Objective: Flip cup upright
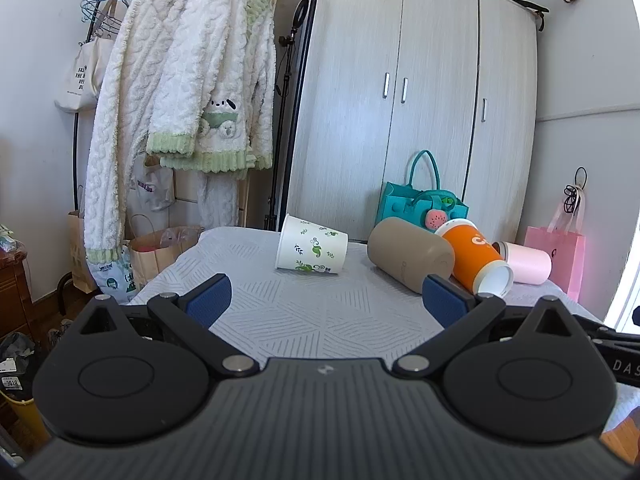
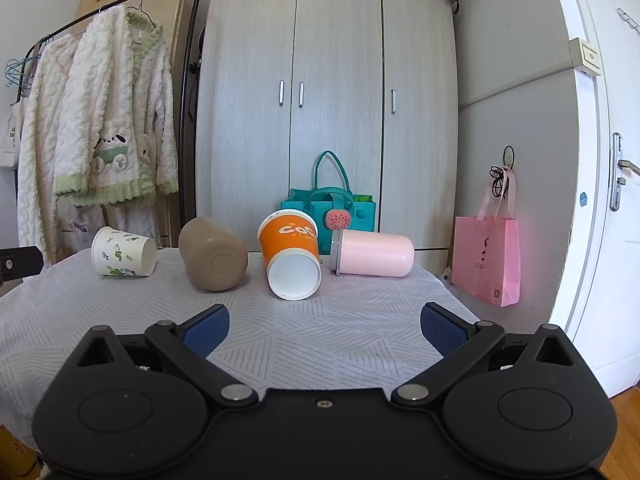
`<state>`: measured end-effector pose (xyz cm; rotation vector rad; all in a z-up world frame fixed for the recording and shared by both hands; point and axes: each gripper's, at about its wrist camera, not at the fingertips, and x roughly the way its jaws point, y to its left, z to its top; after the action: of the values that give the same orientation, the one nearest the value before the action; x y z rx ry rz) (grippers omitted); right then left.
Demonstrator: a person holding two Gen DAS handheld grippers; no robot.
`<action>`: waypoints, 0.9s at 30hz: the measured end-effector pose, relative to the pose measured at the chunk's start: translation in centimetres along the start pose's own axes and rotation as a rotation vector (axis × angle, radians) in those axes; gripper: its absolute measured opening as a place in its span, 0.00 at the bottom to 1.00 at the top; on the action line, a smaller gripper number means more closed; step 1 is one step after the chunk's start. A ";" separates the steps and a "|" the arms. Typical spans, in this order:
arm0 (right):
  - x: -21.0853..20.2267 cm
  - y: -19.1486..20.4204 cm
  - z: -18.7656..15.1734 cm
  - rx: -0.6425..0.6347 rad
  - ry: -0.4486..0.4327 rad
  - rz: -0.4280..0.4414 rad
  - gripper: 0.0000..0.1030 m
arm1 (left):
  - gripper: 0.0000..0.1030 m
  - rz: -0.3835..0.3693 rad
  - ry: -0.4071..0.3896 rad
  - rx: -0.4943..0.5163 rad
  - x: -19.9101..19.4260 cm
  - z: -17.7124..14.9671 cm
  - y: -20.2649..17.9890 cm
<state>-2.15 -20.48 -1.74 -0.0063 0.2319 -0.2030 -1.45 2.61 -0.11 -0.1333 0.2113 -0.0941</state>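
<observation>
Several cups lie on their sides in a row across the far part of the table [image 2: 340,336]. From left: a white paper cup with green leaf print [image 2: 123,253] [image 1: 312,250], a tan cup [image 2: 213,254] [image 1: 410,255], an orange paper cup [image 2: 291,252] [image 1: 474,254] with its white base toward me, and a pink cup [image 2: 372,253] [image 1: 524,262]. My left gripper [image 1: 326,298] is open and empty, short of the white and tan cups. My right gripper [image 2: 324,330] is open and empty, short of the orange cup.
A grey patterned cloth [image 1: 320,320] covers the table. Behind it stand a wardrobe [image 2: 328,100] and a teal bag [image 2: 330,208]. A pink bag [image 2: 486,260] hangs at the right by a door [image 2: 600,200]. A clothes rack [image 1: 180,100] with fleece garments stands left.
</observation>
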 end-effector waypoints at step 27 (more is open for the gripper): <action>0.1 0.0 0.0 -0.005 0.003 -0.006 1.00 | 1.00 -0.064 -0.002 0.084 0.4 -0.6 -1.6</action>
<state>-2.07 -20.49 -1.79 -0.0116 0.2354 -0.2088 -1.36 0.94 -0.54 -0.0570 0.2007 -0.1665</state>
